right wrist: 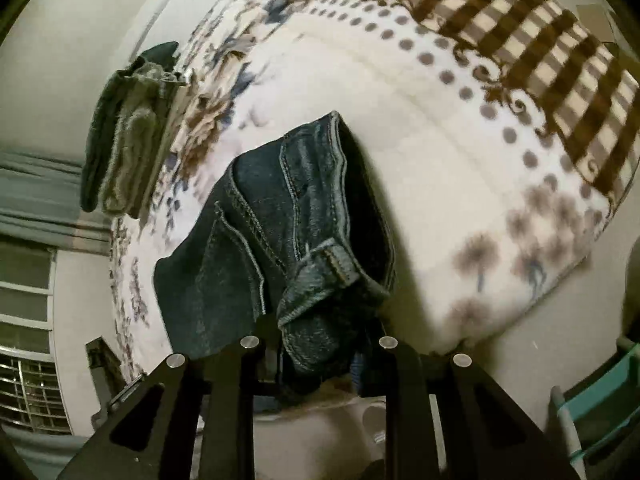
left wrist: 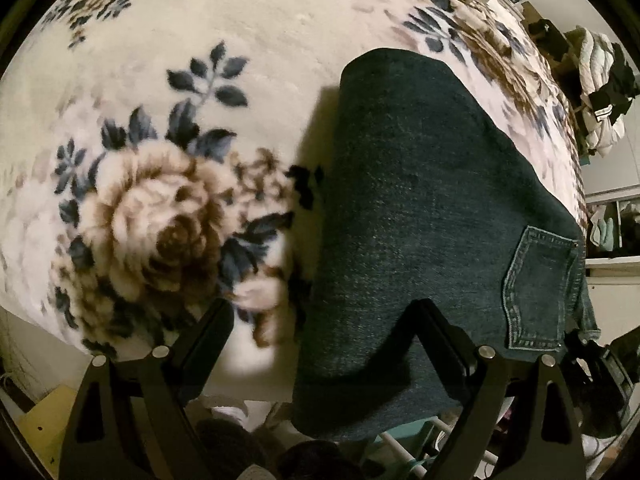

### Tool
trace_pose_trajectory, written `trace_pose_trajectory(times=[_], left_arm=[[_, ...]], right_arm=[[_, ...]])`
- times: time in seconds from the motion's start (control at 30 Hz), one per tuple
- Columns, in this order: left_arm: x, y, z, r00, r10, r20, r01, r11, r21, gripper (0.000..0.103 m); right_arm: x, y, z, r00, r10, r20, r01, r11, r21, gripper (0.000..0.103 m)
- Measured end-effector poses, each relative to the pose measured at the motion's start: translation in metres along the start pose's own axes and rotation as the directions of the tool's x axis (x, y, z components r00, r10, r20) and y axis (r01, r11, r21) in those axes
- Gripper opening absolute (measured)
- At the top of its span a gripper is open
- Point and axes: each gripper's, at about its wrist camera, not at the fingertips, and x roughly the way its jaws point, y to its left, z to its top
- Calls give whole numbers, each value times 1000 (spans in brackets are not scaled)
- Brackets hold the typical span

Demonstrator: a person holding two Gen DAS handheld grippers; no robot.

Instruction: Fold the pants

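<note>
On the floral blanket [left wrist: 248, 40] covering the bed, the dark denim pants [left wrist: 420, 208] lie folded lengthwise, with 1 back pocket [left wrist: 540, 288] showing at the near right corner and the lower edge hanging off the bedside. The left gripper [left wrist: 320, 312] hovers above with its 2 fingers spread wide apart, 1 over the blanket's rose print and 1 over the denim, holding nothing. In the right wrist view, the right gripper [right wrist: 320, 344] has its jaws drawn in on the bunched waistband [right wrist: 324, 280] of the pants [right wrist: 240, 260], the cloth pinched between them and lifted into a ridge. A stack of folded clothes [right wrist: 120, 140] sits at the blanket's far left edge, well apart from the pants.
</note>
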Motion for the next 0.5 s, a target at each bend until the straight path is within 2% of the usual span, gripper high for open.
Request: trace_pose_trajectory(times=[0.03,0.07,0.1,0.13,0.17,0.37,0.5], left_arm=[[1,1,0,1000,-7,0,7,1000,-6,92],[2,1,1,1000,-16,0,16,1000,-11,92],[3,2,1,1000,-30,2,30,999,-16,92],[3,2,2,999,-43,5,43,999,-19,92],[4,0,2,998,-60,10,60,998,-20,92],[21,-10,7,983,-181,17,181,984,-9,92],[23,-11,10,978,-201,54,202,979,-2,92]], right_arm=[[-1,-3,0,1000,23,-12,-23,999,28,33],[-1,-10,0,999,42,-22,-40,997,73,46],[0,-18,0,997,63,-37,-59,993,107,59],[4,-26,-1,991,117,-66,-105,982,158,78],[9,-25,-2,986,145,-81,-130,976,173,81],[54,-21,-9,966,154,-209,-133,985,109,83],[67,-15,-4,965,191,-179,-174,979,104,85]])
